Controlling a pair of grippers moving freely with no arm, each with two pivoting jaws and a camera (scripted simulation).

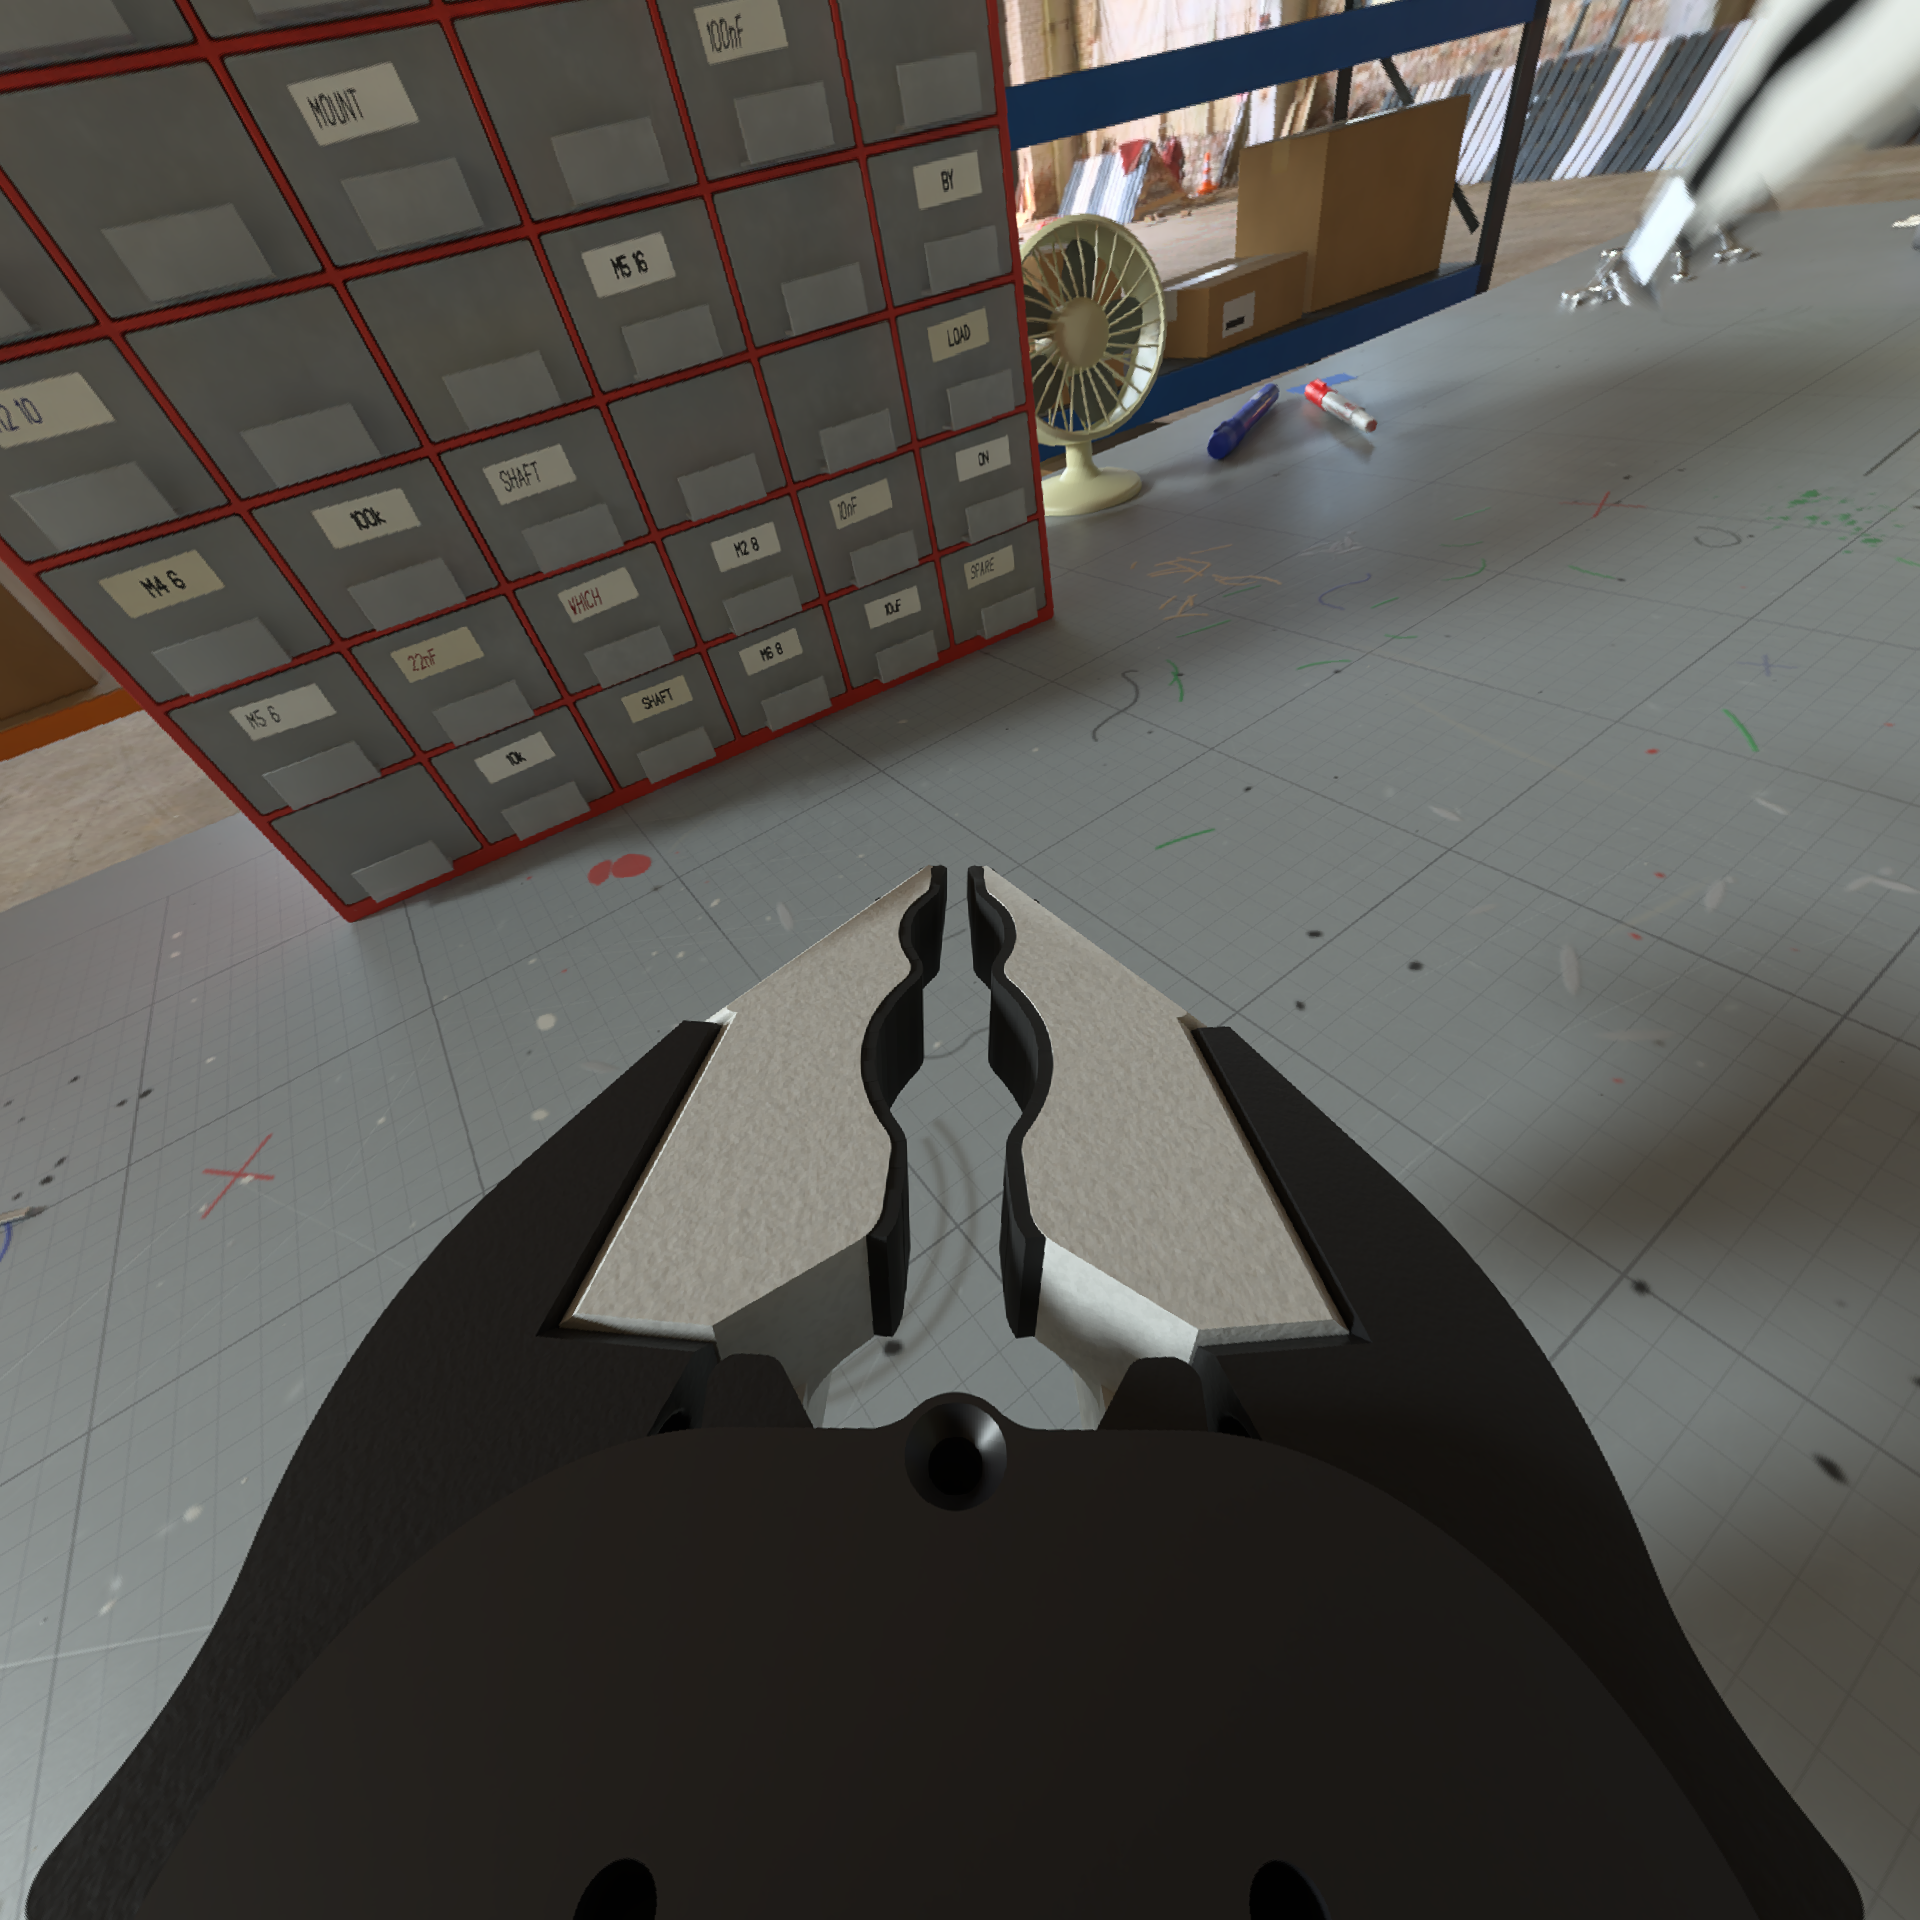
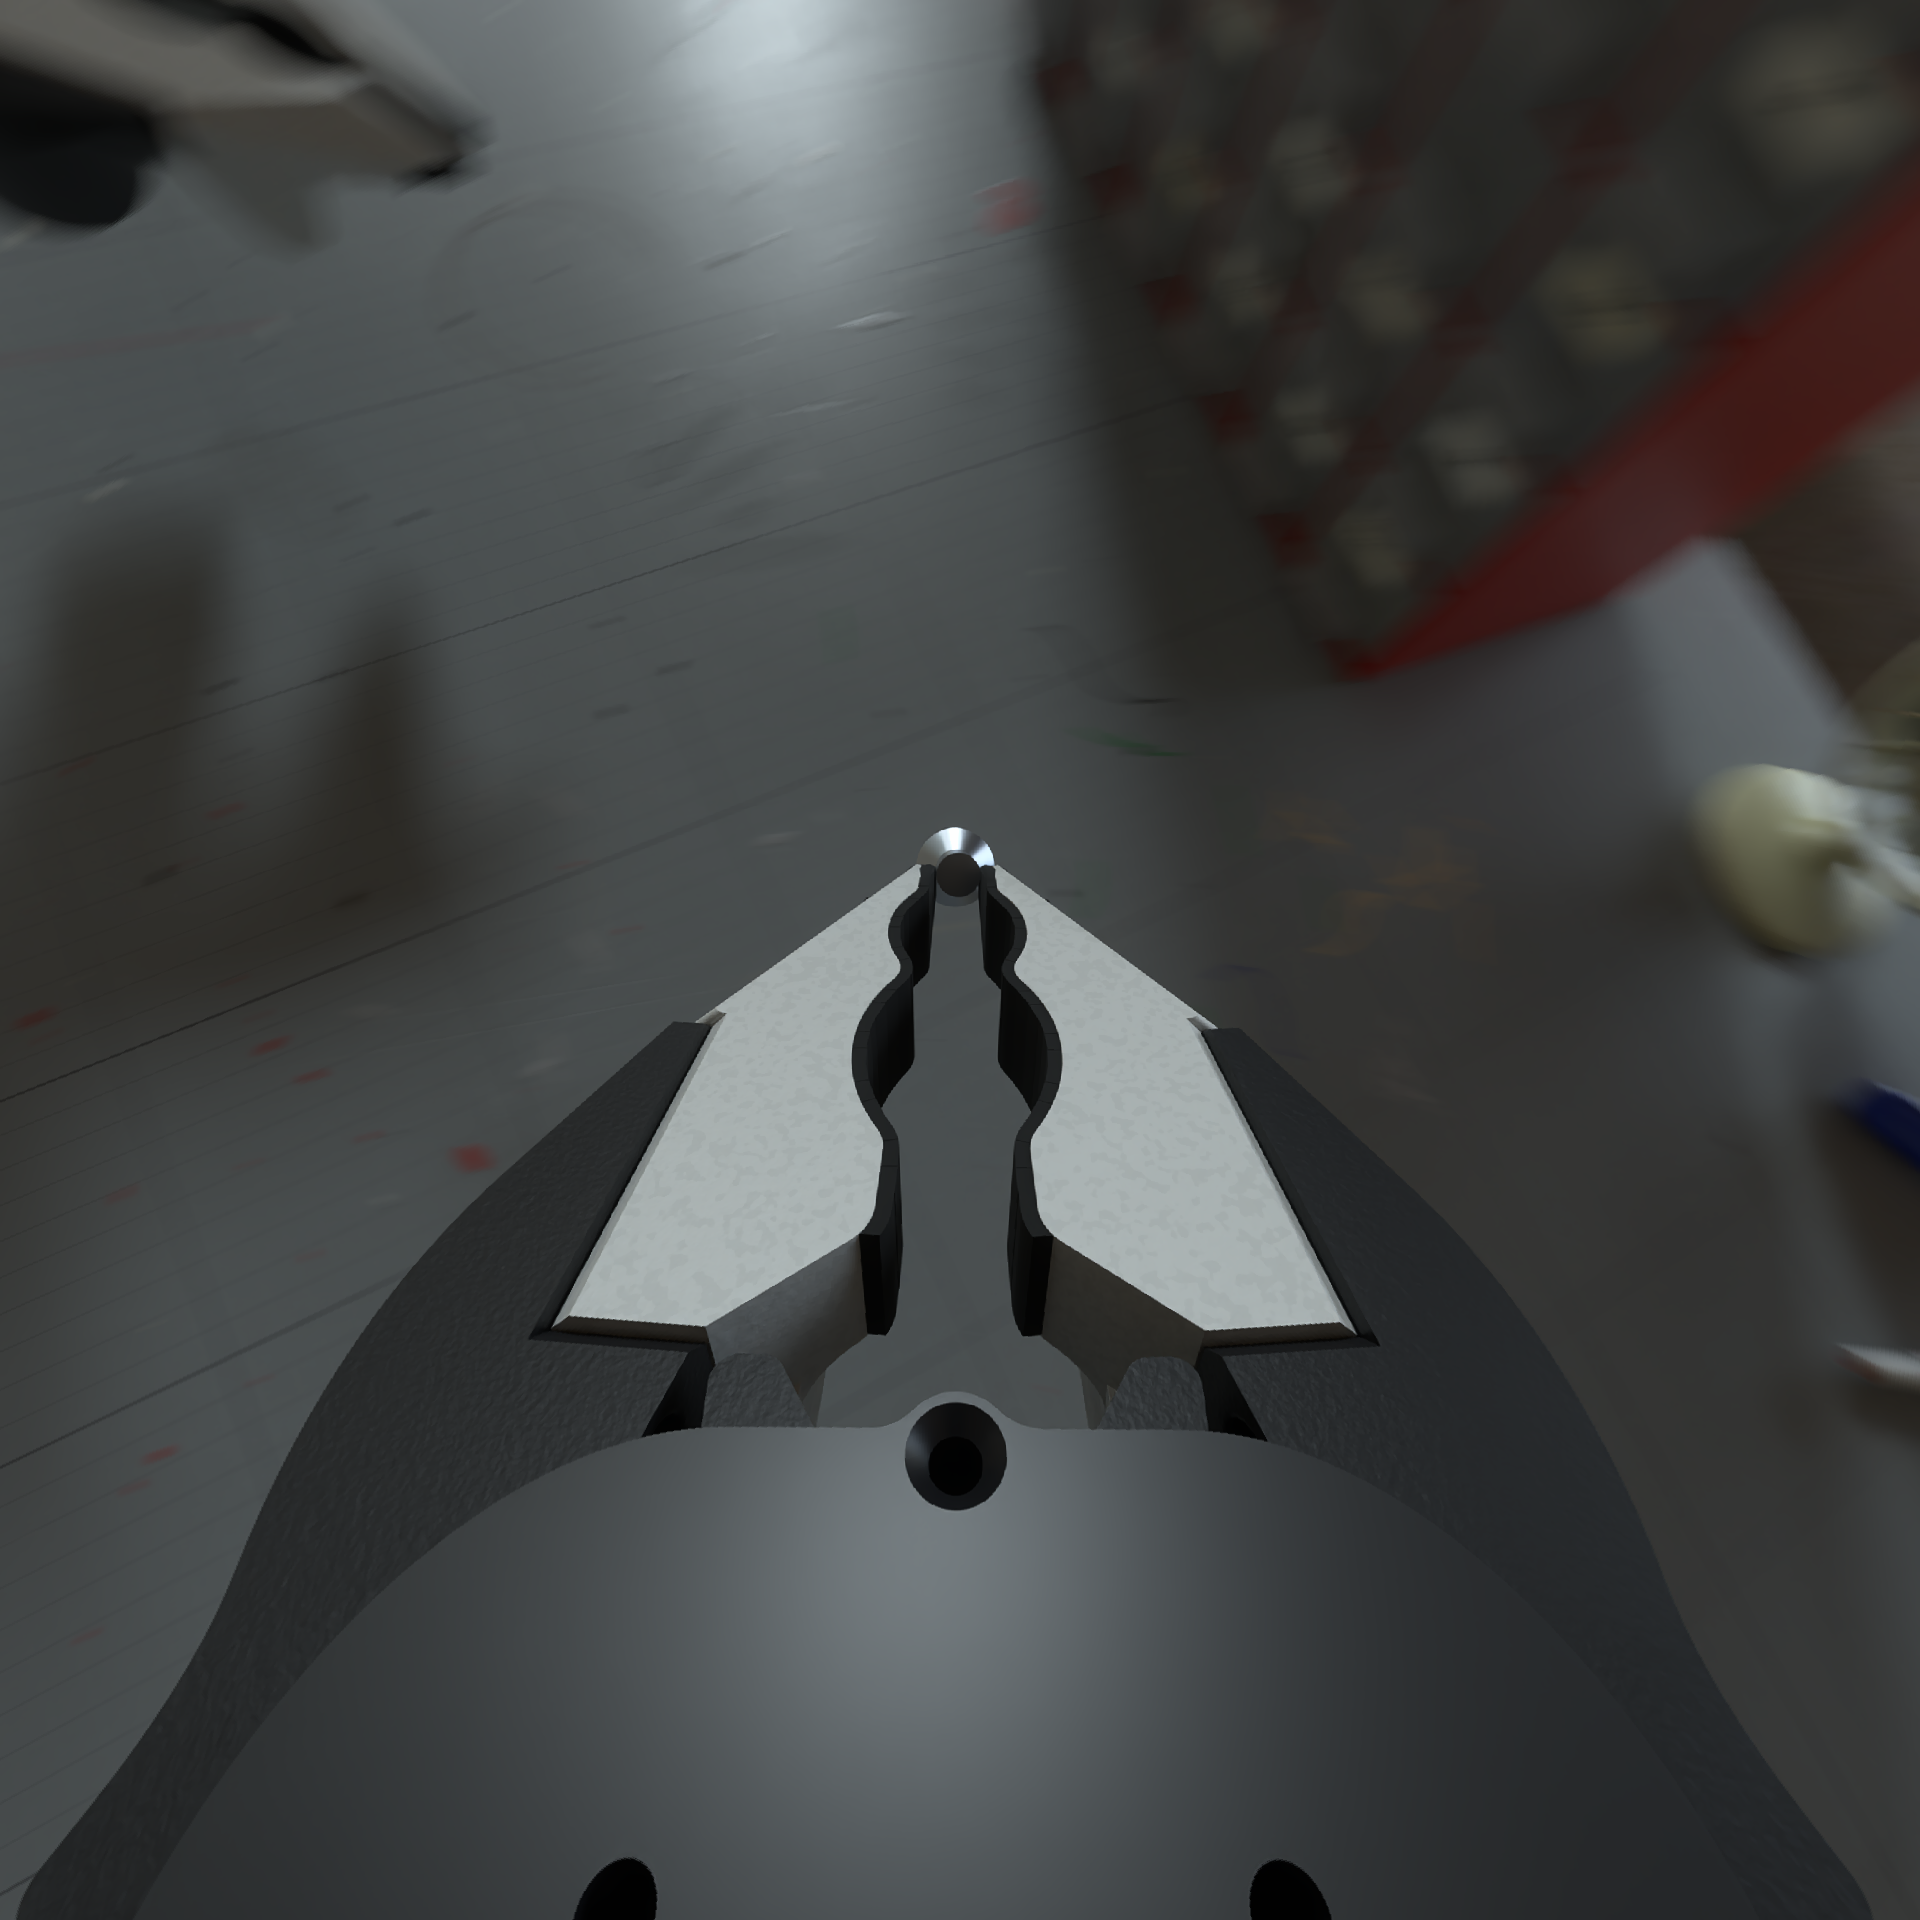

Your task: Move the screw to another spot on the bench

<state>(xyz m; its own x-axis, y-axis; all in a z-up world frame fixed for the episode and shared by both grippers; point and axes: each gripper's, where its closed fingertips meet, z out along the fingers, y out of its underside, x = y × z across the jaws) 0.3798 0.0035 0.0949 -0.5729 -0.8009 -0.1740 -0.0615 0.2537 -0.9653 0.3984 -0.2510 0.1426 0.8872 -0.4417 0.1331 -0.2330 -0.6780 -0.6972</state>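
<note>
My right gripper (image 2: 957, 883) is shut on a small silver screw (image 2: 957, 854), which is pinched at the very fingertips with its round head facing the camera, above the grey bench mat (image 2: 520, 727). The view around it is blurred by motion. The same gripper shows blurred at the top right of the left wrist view (image 1: 1654, 247), beside a small heap of silver hardware (image 1: 1605, 286). My left gripper (image 1: 957, 883) is shut and empty, low over the bench mat (image 1: 1455, 831). It shows blurred at the top left of the right wrist view (image 2: 312, 114).
A red-framed cabinet of grey drawers (image 1: 520, 416) stands at the far left on the bench. A cream desk fan (image 1: 1091, 353) stands beside it. A blue marker (image 1: 1242, 421) and a red marker (image 1: 1340, 405) lie near the far edge. A shelf with cardboard boxes (image 1: 1351, 208) stands behind.
</note>
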